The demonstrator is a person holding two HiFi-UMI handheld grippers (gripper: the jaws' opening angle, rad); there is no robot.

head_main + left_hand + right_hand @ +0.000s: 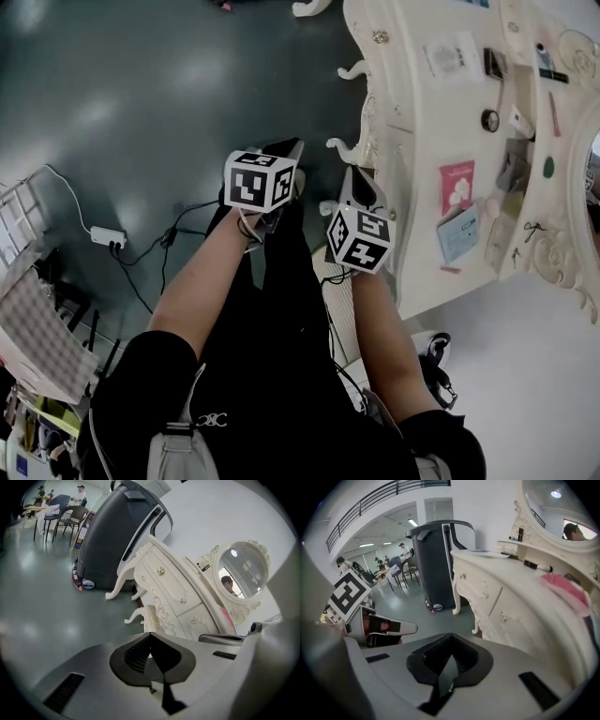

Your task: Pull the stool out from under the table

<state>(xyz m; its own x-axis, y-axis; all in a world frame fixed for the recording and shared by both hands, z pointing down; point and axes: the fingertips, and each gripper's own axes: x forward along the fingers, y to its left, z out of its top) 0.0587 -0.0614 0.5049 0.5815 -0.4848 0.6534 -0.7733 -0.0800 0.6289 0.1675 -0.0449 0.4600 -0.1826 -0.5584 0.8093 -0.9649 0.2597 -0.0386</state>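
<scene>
The cream carved stool [158,618] sits tucked under the ornate cream dressing table [422,234]. In the head view only its curled legs [343,147] stick out past the table's edge. My left gripper [286,153] hangs over the grey floor just left of those legs, shut and holding nothing. My right gripper [360,186] is beside it, close to the table's front edge, also shut and empty. Looking along the left gripper [150,637], the stool's carved apron is a short way ahead. The right gripper [451,640] faces the table's drawers [487,592], with the left gripper [386,627] at its left.
A tall dark grey bin [112,536] stands beyond the table's far end. A power strip with cables [108,236] lies on the floor at the left. An oval mirror [243,569] and small items, such as a pink card [457,185], are on the table top. People and chairs [61,513] are far off.
</scene>
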